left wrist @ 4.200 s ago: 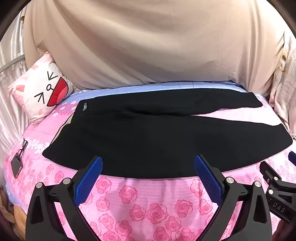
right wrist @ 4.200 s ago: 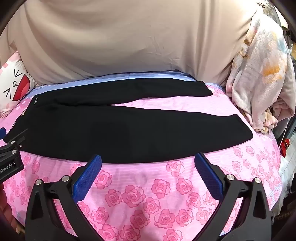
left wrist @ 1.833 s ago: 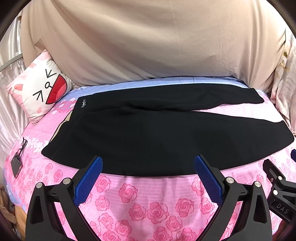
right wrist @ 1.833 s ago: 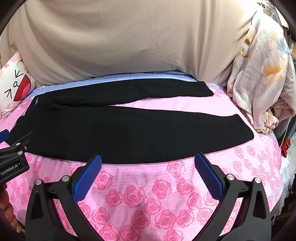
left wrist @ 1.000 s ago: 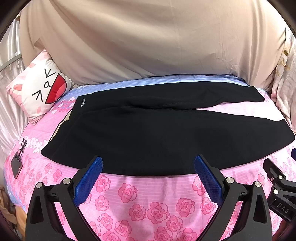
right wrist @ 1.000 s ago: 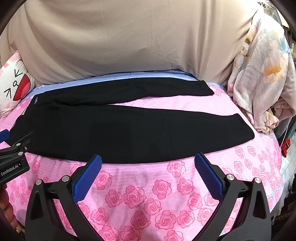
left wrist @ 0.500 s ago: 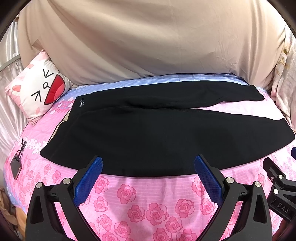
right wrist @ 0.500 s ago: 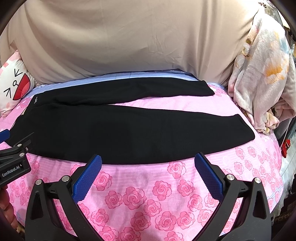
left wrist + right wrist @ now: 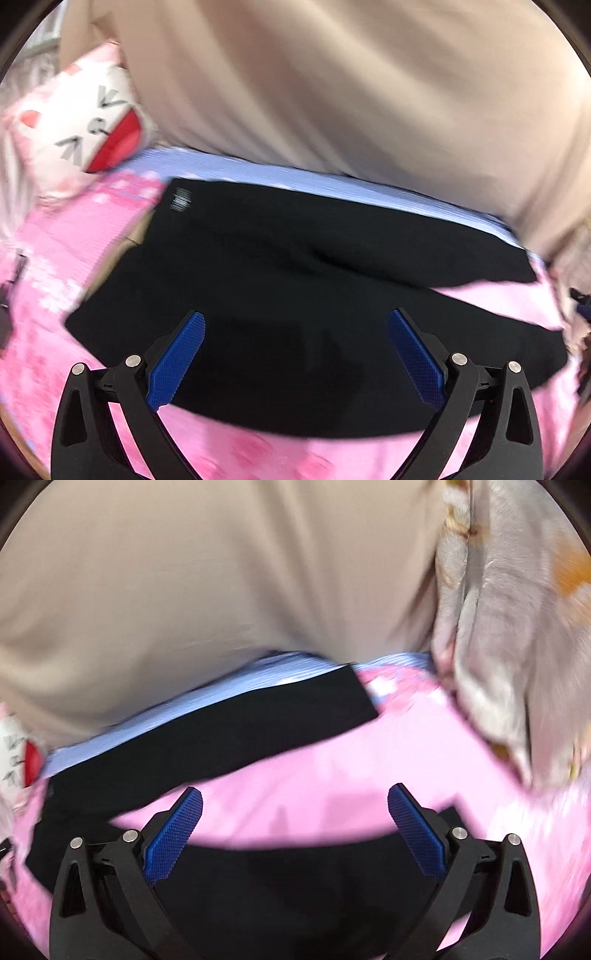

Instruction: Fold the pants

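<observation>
On the pink bed (image 9: 48,258), black pants (image 9: 295,295) lie flat and unfolded, legs splayed apart, with left gripper (image 9: 295,354) and right gripper (image 9: 295,830) above them, jaws wide and empty; every fold apparently remains.

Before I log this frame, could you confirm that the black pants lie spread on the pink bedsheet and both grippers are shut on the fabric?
Not quite: both views show the left gripper and right gripper open, holding nothing. The pants do lie spread on the pink bedsheet.
</observation>
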{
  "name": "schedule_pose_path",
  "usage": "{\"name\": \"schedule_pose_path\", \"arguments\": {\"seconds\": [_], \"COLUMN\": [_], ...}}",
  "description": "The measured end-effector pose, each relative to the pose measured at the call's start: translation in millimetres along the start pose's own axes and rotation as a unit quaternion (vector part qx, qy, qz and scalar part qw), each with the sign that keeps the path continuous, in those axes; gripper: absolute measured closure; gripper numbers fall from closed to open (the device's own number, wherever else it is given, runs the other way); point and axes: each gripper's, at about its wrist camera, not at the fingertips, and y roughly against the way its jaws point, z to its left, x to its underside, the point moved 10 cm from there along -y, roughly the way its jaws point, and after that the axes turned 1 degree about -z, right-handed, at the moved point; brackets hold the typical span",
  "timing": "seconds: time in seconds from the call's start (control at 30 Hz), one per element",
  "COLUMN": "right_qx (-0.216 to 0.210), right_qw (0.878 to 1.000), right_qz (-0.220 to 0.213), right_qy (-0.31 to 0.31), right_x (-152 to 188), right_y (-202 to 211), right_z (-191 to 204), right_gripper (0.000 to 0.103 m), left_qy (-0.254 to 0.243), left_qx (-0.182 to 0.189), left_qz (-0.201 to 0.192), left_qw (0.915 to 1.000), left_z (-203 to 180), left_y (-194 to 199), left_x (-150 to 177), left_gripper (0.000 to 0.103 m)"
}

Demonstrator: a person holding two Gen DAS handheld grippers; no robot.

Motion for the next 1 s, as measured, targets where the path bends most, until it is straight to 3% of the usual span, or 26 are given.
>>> {"name": "schedule_pose_path", "arguments": {"seconds": [0.13,0.3,0.4,0.63,0.73,0.77,0.87,0.93,1.0], "right_qx": [0.044,0.022,0.005,0.017,0.013,0.012,-0.018,-0.019,-0.028], "right_qw": [0.998,0.999,0.998,0.995,0.995,0.995,0.996,0.995,0.994], "right_qz": [0.040,0.034,0.053,0.075,0.068,0.066,0.072,0.074,0.080], "right_qy": [-0.009,0.006,0.023,0.069,0.071,0.071,0.058,0.062,0.066], "right_x": [-40.0,-77.0,-79.0,-74.8,-78.0,-80.1,-81.5,-81.5,-82.2], "right_y": [-69.7,-131.5,-156.3,-194.2,-198.5,-198.1,-195.0,-194.5,-199.5], "right_z": [-39.3,-56.4,-54.8,-52.9,-49.8,-48.6,-41.2,-38.8,-33.0], "right_gripper": [0.005,0.005,0.005,0.005,0.021,0.034,0.053,0.059,0.079], "left_qy": [-0.003,0.009,0.009,0.006,0.008,0.017,0.045,0.057,0.059], "left_qx": [-0.052,-0.064,-0.072,-0.083,-0.088,-0.095,-0.104,-0.126,-0.145], "left_qz": [-0.009,0.007,0.020,0.023,0.028,0.030,0.030,0.033,0.052], "left_qw": [0.9986,0.9979,0.9972,0.9962,0.9957,0.9949,0.9931,0.9898,0.9862], "left_z": [17.3,22.5,23.1,28.4,46.1,62.5,105.7,137.8,169.3], "left_y": [-14.0,-39.0,-57.0,-78.9,-88.7,-94.2,-109.2,-124.5,-149.0], "left_x": [-16.9,-24.0,-25.5,-35.6,-48.2,-57.2,-81.2,-97.0,-110.0], "left_gripper": [0.005,0.005,0.005,0.005,0.005,0.005,0.005,0.005,0.005]}}
